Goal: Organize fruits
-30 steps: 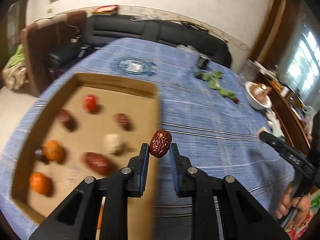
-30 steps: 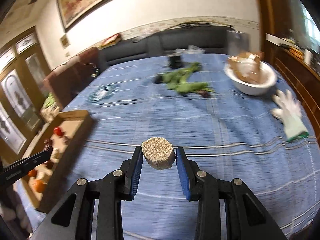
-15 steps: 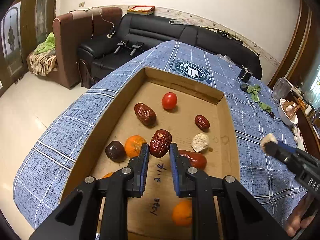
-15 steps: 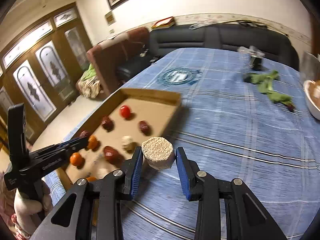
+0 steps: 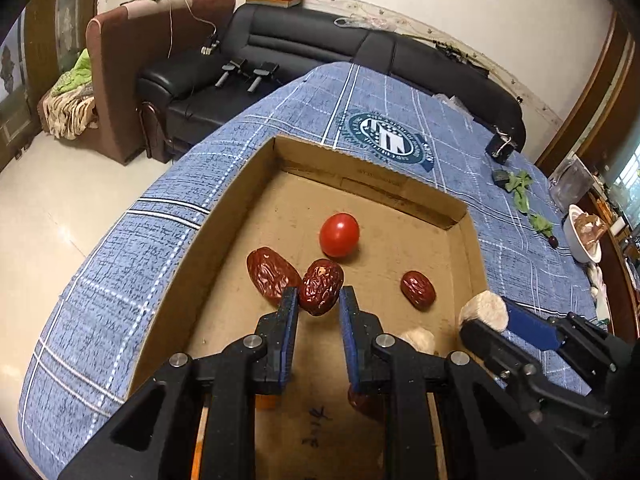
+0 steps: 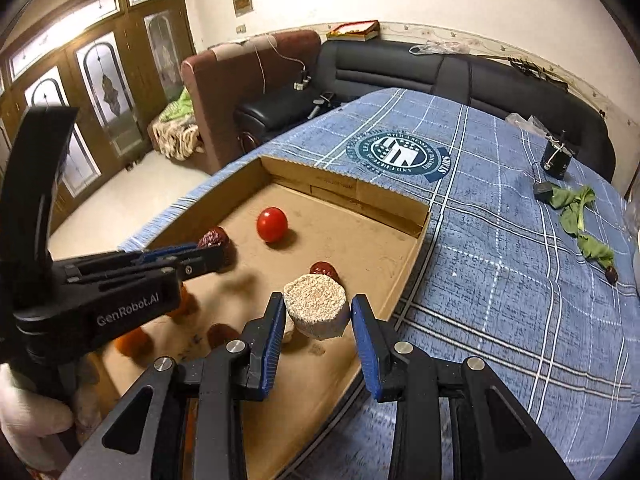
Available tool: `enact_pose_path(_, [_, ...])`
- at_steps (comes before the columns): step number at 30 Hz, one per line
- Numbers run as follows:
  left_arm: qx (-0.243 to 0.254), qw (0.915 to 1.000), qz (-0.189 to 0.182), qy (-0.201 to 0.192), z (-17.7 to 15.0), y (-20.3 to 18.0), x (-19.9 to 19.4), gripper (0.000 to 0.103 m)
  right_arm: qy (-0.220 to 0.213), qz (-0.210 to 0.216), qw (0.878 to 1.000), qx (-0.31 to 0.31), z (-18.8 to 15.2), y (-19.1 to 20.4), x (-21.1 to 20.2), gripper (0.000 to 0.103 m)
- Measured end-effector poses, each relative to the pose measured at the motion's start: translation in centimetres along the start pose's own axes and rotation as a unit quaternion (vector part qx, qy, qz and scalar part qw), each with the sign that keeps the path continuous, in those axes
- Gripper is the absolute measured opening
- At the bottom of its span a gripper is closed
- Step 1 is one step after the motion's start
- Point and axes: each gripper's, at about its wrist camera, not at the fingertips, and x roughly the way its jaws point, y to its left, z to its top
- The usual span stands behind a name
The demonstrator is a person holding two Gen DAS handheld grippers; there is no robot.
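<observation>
Box (image 5: 240, 184) is mostly filled already; left hand-held gripper (image 5: 319, 306) pinching a date (image 5: 321, 286), right hand-held gripper (image 6: 318, 318) pinching a beige chunk (image 6: 314, 310), neither dropped in yet.

The cardboard box (image 5: 424, 204) sat on the table (image 5: 168, 216) near its edge. Inside the box, the tomato (image 5: 339, 234) lay nearest the far wall. A large date (image 5: 269, 272) lay nearer than the tomato and to its left, a small date (image 5: 418, 290) nearer and to its right. Between the left gripper (image 5: 318, 300) pads, above the box floor, sat another date (image 5: 321, 286). The right gripper (image 6: 318, 316) held a puck-shaped piece (image 6: 314, 306) over the box's right side. Beyond the box's right wall, leafy greens (image 6: 580, 216) lay on the table.
</observation>
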Motion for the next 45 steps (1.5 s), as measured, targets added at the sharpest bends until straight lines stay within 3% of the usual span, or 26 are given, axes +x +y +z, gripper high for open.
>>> enact_pose_path(6, [-0.006,0.9992,0.016,0.036,0.2,0.2,1.5,0.020,0.017,-0.004,1.000,-0.002,0.2,0.0,2.2,0.038])
enact_pose_path(10, [-0.010,0.9989,0.021,0.041,0.1,0.4,1.6,0.022,0.019,-0.007,1.000,-0.004,0.3,-0.1,2.7,0.038])
enact_pose_path(15, [-0.014,0.9994,0.023,0.023,0.1,0.5,0.8,0.046,0.014,0.000,1.000,-0.004,0.4,-0.1,2.8,0.038])
enact_pose_path(21, [-0.027,0.9994,0.016,0.013,-0.1,0.7,-0.2,0.050,0.006,-0.001,1.000,0.001,0.3,-0.1,2.2,0.043])
enact_pose_path(25, [-0.023,0.9996,0.017,-0.002,-0.5,0.4,-1.6,0.052,-0.005,-0.005,1.000,0.010,0.5,-0.6,1.4,0.045])
enact_pose_path(30, [-0.022,0.9989,0.024,-0.035,-1.3,-0.1,-3.9,0.063,-0.031,-0.017,0.999,0.035,0.0,-2.3,-1.6,0.047])
enact_pose_path(37, [0.006,0.9927,0.091,-0.079,-3.6,-2.2,-6.1,0.070,-0.055,-0.059,0.994,0.072,-3.1,-4.6,-6.1,0.053])
enact_pose_path(39, [0.011,0.9900,0.105,-0.094,-4.1,-3.2,-6.7,0.081,-0.063,-0.068,0.992,0.085,-4.3,-5.2,-7.4,0.055])
enact_pose_path(45, [0.028,0.9842,0.114,-0.132,-5.4,-6.7,-8.8,0.094,-0.081,-0.096,0.985,0.118,-7.2,-6.3,-10.3,0.060])
